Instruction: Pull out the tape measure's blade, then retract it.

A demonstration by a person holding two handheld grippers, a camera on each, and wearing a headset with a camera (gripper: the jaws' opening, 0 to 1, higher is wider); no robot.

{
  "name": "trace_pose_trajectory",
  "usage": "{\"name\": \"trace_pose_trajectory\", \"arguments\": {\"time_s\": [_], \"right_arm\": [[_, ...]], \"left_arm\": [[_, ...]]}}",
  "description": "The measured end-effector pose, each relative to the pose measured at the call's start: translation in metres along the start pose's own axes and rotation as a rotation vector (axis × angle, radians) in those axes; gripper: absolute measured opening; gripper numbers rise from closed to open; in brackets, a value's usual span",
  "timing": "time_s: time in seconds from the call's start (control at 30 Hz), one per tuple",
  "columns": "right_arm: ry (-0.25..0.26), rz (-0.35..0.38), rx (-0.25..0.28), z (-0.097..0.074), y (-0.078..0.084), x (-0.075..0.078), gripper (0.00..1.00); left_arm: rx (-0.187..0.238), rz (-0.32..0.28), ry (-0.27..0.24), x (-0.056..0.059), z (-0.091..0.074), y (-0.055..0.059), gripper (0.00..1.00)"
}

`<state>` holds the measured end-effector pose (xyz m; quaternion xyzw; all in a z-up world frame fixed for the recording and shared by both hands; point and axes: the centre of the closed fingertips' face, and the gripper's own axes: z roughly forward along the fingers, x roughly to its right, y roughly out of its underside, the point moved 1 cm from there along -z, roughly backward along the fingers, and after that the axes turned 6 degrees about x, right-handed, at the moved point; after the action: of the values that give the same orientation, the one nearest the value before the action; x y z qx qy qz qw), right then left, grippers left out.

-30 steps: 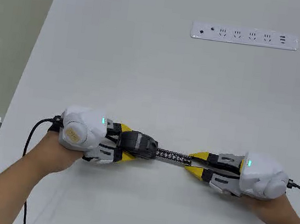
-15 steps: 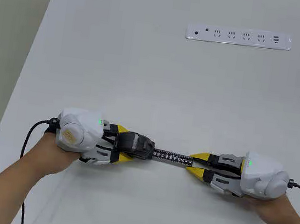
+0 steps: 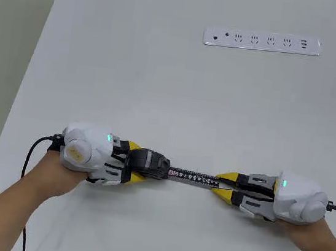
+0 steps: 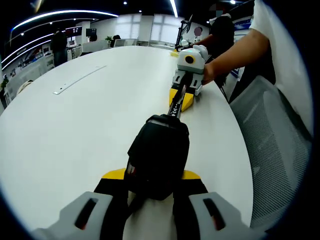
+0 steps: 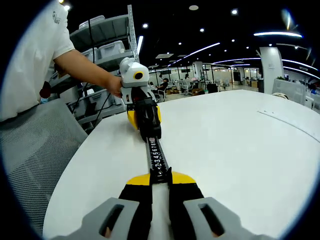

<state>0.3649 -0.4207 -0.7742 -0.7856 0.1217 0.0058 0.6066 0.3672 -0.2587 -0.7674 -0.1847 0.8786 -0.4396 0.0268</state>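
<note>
Head view: right claw (image 3: 219, 184) pinches extended blade (image 3: 192, 177).

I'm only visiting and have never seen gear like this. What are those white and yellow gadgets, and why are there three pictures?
There is no robot here: a person holds a clamping tool in each hand. One picture comes from a camera on the person's head, looking down. The two round pictures come from cameras riding on the tools. The left hand-held gripper clamps a black tape measure. The right hand-held gripper pinches its blade, which is pulled partly out. A power strip lies farther back on the white table.
</note>
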Motion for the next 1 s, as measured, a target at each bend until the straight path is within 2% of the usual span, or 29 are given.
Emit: {"name": "trace_pose_trajectory", "arguments": {"time_s": [0.47,1.0], "right_arm": [[0.016,0.013,0.002,-0.016,0.003,0.002,0.09],[0.030,0.022,0.003,-0.027,0.005,0.003,0.09]], "left_arm": [[-0.005,-0.001,0.003,0.000,0.000,0.000,0.31],[-0.018,-0.002,0.000,0.000,0.001,0.001,0.31]]}}
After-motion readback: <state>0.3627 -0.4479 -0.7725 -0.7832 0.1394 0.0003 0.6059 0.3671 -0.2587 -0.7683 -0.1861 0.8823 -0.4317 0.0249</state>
